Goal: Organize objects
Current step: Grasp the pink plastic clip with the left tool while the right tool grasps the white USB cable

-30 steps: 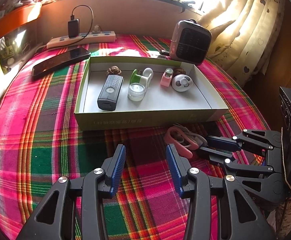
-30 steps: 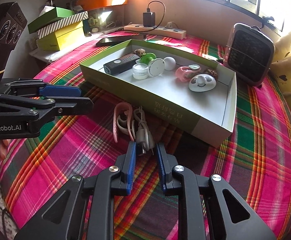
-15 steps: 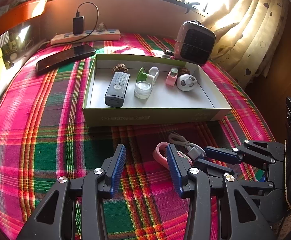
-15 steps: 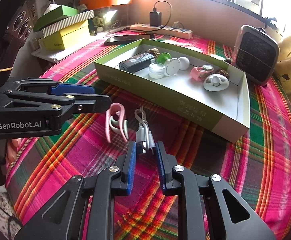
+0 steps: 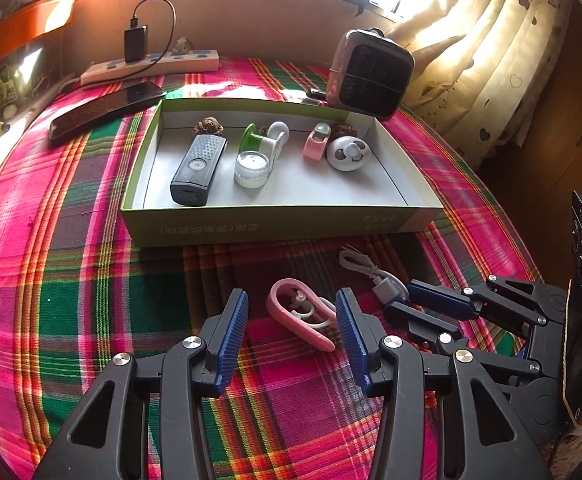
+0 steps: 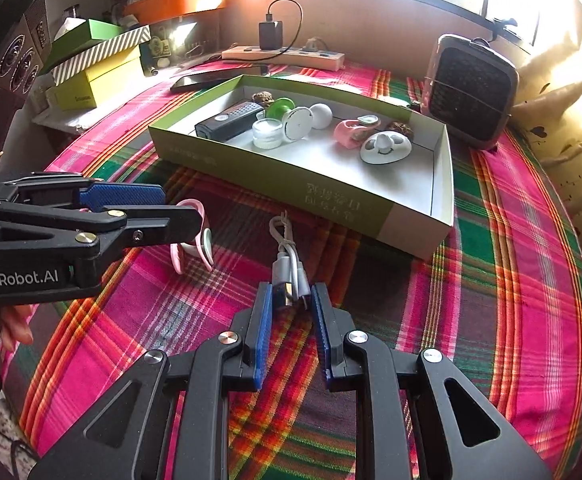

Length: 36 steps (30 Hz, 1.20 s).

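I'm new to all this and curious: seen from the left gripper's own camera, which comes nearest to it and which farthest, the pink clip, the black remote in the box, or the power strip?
1. Pink clip: on the cloth, between the left gripper's opening jaws.
2. Black remote: farther on, in the box's left part.
3. Power strip: farthest, by the back wall.

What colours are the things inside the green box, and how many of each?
Inside the green box:
Brown walnuts: 2
Black gadget: 1
Clear jar: 1
Pink gadget: 1
White round gadget: 1
Green-and-white clip, which looks like one piece: 1
Total: 7
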Motion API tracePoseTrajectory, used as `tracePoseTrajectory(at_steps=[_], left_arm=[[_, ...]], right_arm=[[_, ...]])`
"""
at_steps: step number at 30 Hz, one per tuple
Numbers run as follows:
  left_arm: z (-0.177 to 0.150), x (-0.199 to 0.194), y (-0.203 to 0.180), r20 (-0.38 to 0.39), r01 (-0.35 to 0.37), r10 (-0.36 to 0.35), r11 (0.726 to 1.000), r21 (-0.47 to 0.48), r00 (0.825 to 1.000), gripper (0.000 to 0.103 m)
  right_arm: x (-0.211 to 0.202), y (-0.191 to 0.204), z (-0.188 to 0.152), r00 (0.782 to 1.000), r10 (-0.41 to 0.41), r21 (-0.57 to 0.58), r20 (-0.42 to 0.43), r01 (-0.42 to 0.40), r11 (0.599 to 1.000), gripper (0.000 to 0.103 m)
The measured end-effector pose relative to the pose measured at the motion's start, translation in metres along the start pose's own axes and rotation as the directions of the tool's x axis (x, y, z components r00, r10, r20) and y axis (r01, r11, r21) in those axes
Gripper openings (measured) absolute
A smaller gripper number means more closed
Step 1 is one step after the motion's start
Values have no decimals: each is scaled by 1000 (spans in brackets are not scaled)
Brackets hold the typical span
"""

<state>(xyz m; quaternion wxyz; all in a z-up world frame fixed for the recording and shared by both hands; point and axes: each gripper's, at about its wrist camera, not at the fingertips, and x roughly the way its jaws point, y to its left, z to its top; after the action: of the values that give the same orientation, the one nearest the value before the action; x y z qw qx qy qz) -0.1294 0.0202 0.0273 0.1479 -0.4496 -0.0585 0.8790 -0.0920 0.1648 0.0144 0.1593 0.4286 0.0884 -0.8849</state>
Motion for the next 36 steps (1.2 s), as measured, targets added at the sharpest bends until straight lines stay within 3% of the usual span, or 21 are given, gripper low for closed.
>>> tracePoseTrajectory(at_steps=[13,21,27,30,32,36], left_arm=[[-2,13,-16,-35,-54,55,998,34,998,45],[-4,10,-12,-36,-132,134,989,71,990,45],[-5,8,-5,-33,-124,126,990,61,992,45],[-6,7,-4,-27,-134,137,988,75,990,45],[-7,7,-3,-23,-157,160,984,86,987,45],[-6,6,2,-16,-166,168,983,80,986,45]], right_arm=[[0,-4,-2,1000,15,1,11,-15,1000,21],[0,-3,-2,1000,16,4,12,-16,1000,21],[0,-4,-2,1000,13,5,10,-13,1000,23],[1,-5,-1,1000,-1,8,11,1,1000,34],[2,-6,0,1000,-11,12,8,11,1000,50],[5,-6,3,1000,-1,11,6,1,1000,51]])
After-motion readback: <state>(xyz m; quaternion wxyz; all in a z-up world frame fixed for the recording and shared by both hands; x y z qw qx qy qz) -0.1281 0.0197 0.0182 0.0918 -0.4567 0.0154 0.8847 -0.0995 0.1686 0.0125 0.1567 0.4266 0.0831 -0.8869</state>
